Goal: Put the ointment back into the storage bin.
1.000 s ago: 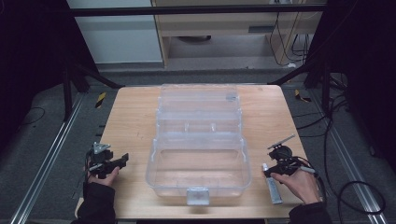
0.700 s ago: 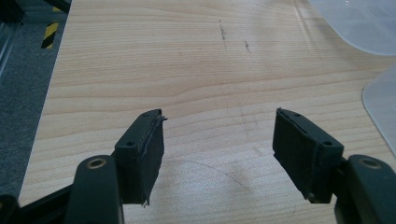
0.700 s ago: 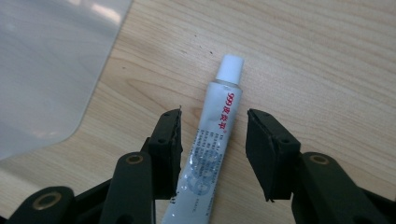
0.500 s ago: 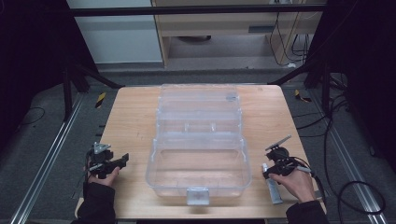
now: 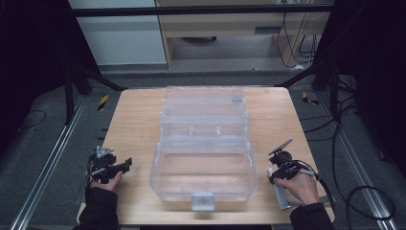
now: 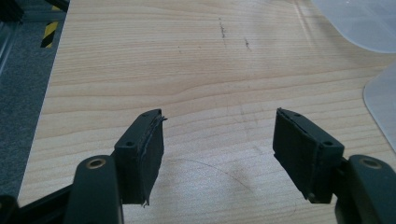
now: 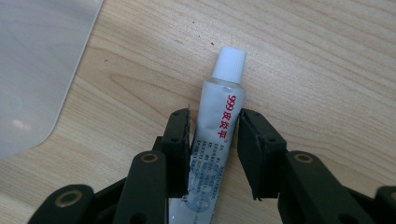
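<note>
Left hand (image 5: 106, 181) low at seven o'clock on the table (image 5: 134, 120), wrapped round the left gripper (image 5: 125, 165), jaws aimed toward three o'clock at the box (image 5: 203, 143) and spread wide with nothing but bare wood between them (pads (image 6: 148, 149) well apart in the left gripper view, one frayed at its edge). Right hand (image 5: 299, 184) low at five o'clock, holding the right gripper (image 7: 214, 140) angled down at the tabletop, grey plate (image 5: 280, 146) tilted up on top, cable (image 5: 321, 184) trailing off toward the table edge. Jaws of that gripper narrowed around a tube (image 7: 217, 130) lying flat on the wood, one pad touching the tube's side, the other just beside it with a thin gap; not yet clenched tight. Tube silver-white with red print, white cap (image 7: 229, 63) pointing away from the gripper; in the high view lying at five o'clock (image 5: 280, 194), just beside the box's right wall. Box clear plastic, at the table's centre, lid opened back toward twelve o'clock, tiered trays stepped up behind a deep front tub, latch (image 5: 202, 201) at six o'clock. No contents visible in tub or trays.
</note>
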Tool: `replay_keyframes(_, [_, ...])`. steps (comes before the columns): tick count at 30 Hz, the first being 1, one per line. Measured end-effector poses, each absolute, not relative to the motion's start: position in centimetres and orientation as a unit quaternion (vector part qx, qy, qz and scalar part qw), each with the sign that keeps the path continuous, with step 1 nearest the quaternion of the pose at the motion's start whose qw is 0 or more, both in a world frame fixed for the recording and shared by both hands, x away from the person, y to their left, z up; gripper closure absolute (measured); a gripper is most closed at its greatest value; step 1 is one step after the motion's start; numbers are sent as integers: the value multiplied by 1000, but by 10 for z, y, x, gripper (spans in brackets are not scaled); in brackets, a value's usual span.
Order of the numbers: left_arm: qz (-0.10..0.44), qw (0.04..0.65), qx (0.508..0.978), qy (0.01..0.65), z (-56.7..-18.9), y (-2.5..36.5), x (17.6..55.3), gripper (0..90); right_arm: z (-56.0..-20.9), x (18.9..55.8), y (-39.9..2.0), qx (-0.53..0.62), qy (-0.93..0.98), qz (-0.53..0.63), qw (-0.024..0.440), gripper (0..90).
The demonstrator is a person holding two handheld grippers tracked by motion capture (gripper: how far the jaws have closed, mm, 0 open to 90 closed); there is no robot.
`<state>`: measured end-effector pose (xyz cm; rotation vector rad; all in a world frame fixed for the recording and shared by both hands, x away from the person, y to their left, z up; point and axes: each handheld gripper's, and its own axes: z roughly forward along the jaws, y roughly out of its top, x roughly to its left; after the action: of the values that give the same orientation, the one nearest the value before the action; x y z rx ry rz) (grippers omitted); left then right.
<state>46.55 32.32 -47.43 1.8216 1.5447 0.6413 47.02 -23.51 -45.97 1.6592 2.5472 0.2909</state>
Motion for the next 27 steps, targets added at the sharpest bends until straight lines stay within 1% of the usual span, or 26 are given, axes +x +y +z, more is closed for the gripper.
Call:
replay_keyframes(9, [242,327,699,589,-475,323,466,336,-463,472,-232,535,840,82,35,692])
replay_keyframes(27, [239,325,700,589,-475,322,466,336,-464,475,-232,517,852,73,22,702])
